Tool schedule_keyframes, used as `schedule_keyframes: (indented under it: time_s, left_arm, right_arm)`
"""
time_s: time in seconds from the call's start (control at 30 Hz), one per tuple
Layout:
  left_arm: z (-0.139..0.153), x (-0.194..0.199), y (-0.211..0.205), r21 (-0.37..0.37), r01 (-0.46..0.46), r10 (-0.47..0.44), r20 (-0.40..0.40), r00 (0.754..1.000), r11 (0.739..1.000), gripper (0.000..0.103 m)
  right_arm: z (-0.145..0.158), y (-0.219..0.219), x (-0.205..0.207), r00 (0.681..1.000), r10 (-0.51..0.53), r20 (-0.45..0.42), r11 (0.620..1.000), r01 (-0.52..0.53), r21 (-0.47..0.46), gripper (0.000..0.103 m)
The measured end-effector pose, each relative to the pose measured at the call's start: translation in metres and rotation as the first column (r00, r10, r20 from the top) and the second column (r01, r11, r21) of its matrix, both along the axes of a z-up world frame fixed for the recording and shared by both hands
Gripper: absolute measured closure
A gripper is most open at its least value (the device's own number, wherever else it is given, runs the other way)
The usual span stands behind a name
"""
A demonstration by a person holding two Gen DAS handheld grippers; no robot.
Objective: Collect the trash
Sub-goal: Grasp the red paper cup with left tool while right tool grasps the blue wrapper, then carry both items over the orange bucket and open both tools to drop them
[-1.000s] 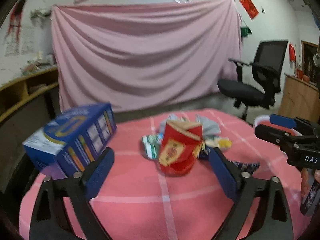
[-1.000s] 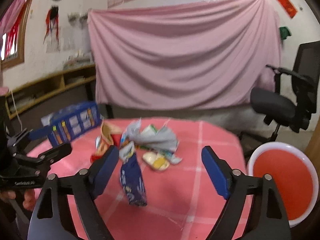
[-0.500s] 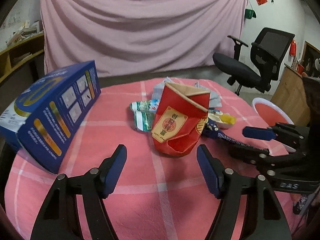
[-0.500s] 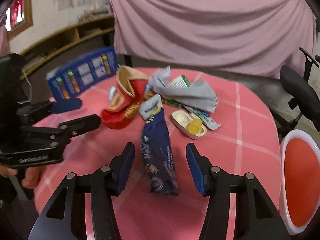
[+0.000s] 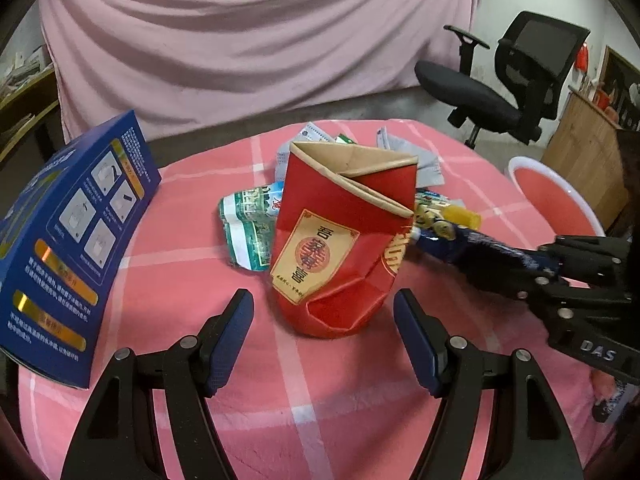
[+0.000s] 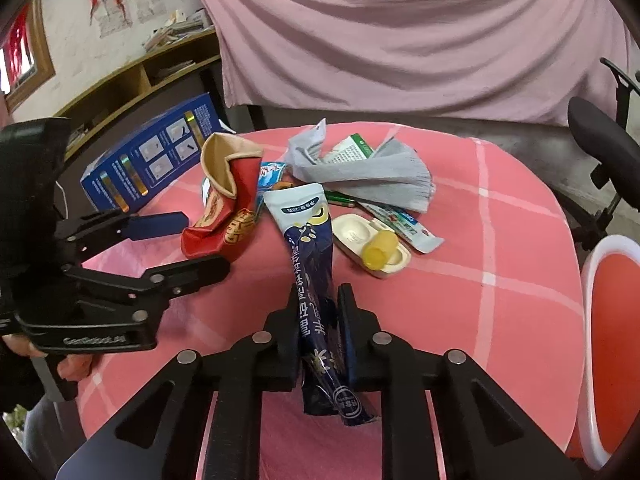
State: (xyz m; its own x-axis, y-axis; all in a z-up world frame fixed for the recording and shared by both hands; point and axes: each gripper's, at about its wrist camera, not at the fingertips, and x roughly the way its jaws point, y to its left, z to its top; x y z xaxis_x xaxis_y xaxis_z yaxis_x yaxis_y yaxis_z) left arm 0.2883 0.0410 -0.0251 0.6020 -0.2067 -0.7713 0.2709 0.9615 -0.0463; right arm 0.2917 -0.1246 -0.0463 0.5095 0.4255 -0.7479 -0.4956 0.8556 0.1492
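My right gripper (image 6: 319, 316) is shut on a long dark blue snack wrapper (image 6: 310, 248) that lies on the pink tablecloth (image 6: 500, 264); the wrapper also shows in the left wrist view (image 5: 472, 246). My left gripper (image 5: 323, 334) is open, its fingers on either side of a crushed red paper cup (image 5: 340, 240), just short of it. The cup also shows in the right wrist view (image 6: 224, 204). Behind lie a grey paper (image 6: 372, 172), a green-white wrapper (image 5: 250, 226) and a cream case with a yellow cap (image 6: 374, 250).
A blue box (image 5: 68, 240) stands at the table's left edge. A red bin with a white rim (image 6: 612, 332) sits beside the table on the right. A black office chair (image 5: 504, 84) and a pink draped cloth (image 5: 248, 40) stand behind.
My right gripper has closed on the blue wrapper. My left gripper has moved closer to the red cup and narrowed its opening.
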Motion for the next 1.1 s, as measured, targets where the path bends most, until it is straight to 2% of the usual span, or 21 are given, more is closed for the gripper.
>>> schedule_keyframes:
  time_s: [0.1,0.13,0.17,0.47,0.53,0.63,0.77,0.87,0.97,1.0,1.1]
  left_arm:
    - [-0.002,0.005,-0.003,0.010,-0.008,0.008,-0.012,1.000,1.000,0.037]
    - [-0.001,0.006,-0.002,0.008,-0.011,0.011,-0.011,1.000,1.000,0.047]
    - [-0.001,0.006,-0.003,0.004,-0.012,0.012,-0.011,1.000,1.000,0.050]
    - [0.004,-0.016,0.007,-0.056,-0.065,0.067,0.039,0.997,0.996,0.051]
    - [0.006,-0.028,0.006,-0.057,-0.075,0.079,0.073,0.994,0.996,0.051]
    - [0.012,-0.050,0.003,-0.075,-0.081,0.091,0.143,0.986,0.994,0.051]
    - [0.035,-0.078,-0.007,-0.125,-0.075,0.108,0.282,0.953,0.989,0.051]
    - [0.060,-0.092,-0.023,-0.159,-0.050,0.111,0.396,0.911,0.986,0.051]
    - [0.085,-0.105,-0.045,-0.178,-0.007,0.097,0.504,0.858,0.984,0.050]
    - [0.090,-0.108,-0.052,-0.181,0.007,0.092,0.532,0.842,0.983,0.050]
    - [0.107,-0.117,-0.082,-0.192,0.077,0.056,0.607,0.793,0.978,0.050]
  right_arm:
    - [0.000,-0.001,0.001,1.000,-0.005,-0.003,1.000,0.005,0.008,0.091]
    - [0.000,-0.002,0.000,1.000,-0.005,-0.005,1.000,0.005,0.009,0.092]
    - [0.000,0.000,0.000,1.000,-0.003,-0.006,1.000,0.003,0.008,0.092]
    - [0.013,-0.003,-0.022,0.997,-0.015,0.073,1.000,0.014,0.020,0.094]
    - [0.017,-0.007,-0.030,0.994,-0.028,0.103,0.999,0.025,0.032,0.094]
    - [0.029,-0.016,-0.046,0.980,-0.056,0.190,0.996,0.042,0.076,0.094]
    - [0.046,-0.033,-0.069,0.940,-0.126,0.317,0.986,0.082,0.147,0.094]
    - [0.064,-0.052,-0.085,0.884,-0.192,0.425,0.971,0.110,0.210,0.094]
    - [0.085,-0.078,-0.099,0.805,-0.276,0.525,0.952,0.152,0.268,0.094]
    - [0.094,-0.091,-0.104,0.767,-0.313,0.560,0.941,0.172,0.290,0.094]
    - [0.107,-0.118,-0.111,0.689,-0.378,0.618,0.922,0.223,0.316,0.094]
